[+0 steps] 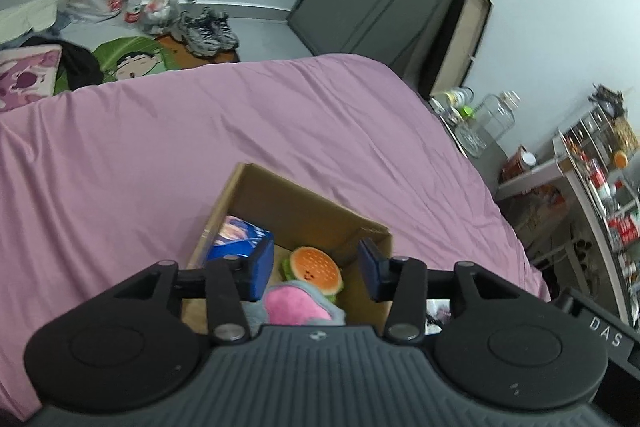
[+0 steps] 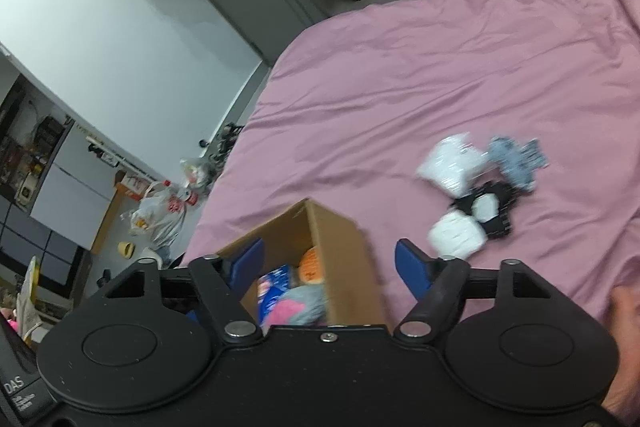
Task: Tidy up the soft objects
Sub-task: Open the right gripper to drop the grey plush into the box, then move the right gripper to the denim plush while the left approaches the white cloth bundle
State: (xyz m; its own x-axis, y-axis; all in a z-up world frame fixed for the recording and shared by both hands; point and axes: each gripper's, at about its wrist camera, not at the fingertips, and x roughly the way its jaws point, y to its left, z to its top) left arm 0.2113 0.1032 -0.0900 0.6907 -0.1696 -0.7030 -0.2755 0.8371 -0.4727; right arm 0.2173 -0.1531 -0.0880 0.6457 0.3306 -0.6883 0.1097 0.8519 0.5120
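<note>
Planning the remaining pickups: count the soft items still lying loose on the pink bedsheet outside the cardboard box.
4, though blurred: a white pouch, a pale blue patterned cloth beside it, a black-and-white piece below them, and a white bundle nearest the right gripper. More may be hidden.

Lighting was even, diffuse and moderately bright with only soft shadows and no glare, while fisheye distortion bent the walls and furniture toward the frame edges, and motion blur smeared the socks (image 2: 478, 187) and the cardboard box (image 2: 340, 251) in the right wrist view.
</note>
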